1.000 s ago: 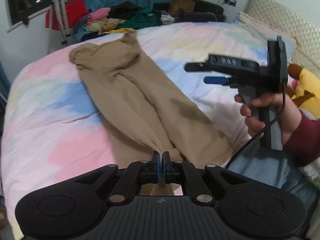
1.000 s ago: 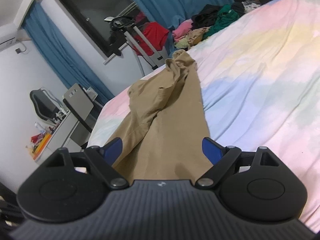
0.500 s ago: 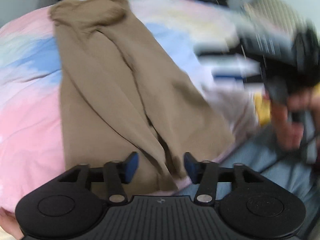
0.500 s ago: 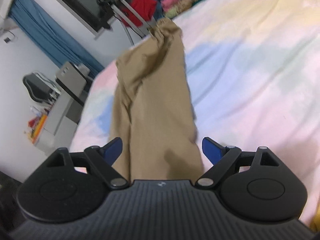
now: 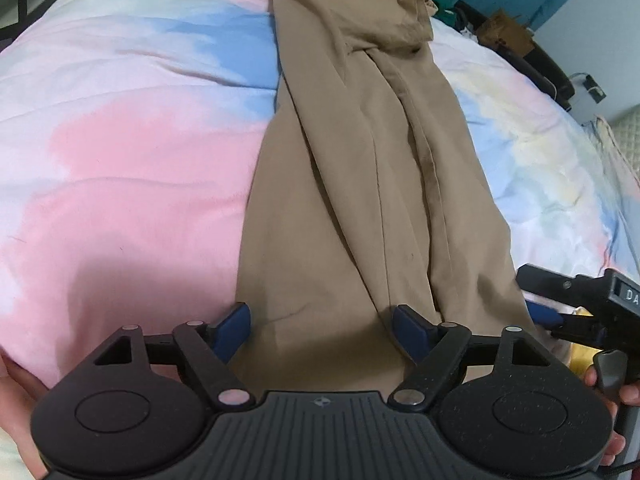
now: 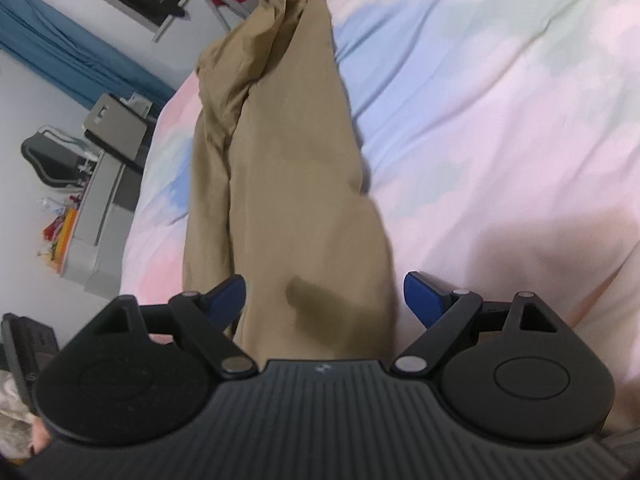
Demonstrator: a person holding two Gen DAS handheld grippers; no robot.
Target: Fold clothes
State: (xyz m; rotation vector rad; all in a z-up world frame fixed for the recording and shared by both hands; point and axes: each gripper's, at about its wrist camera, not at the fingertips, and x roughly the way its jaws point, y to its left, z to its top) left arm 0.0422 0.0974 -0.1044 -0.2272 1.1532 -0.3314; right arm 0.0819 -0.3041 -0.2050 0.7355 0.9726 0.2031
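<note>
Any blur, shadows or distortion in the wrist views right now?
Left wrist: sharp, strong fisheye bend at the bed edges, shadow under the left gripper on the tan trousers. Right wrist: softer overall, dark shadow blotch on the trousers ahead of the right gripper.

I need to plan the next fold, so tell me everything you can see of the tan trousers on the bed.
The tan trousers are of thin, soft-looking cloth and lie lengthwise on the pastel bedcover, legs side by side and partly overlapping, with long creases. The far end is bunched and rumpled; the near end lies flatter. The left tool has just been opening and now stands open over the near end, pads clear of the cloth. The right tool is open above it too, gripping nothing.
</note>
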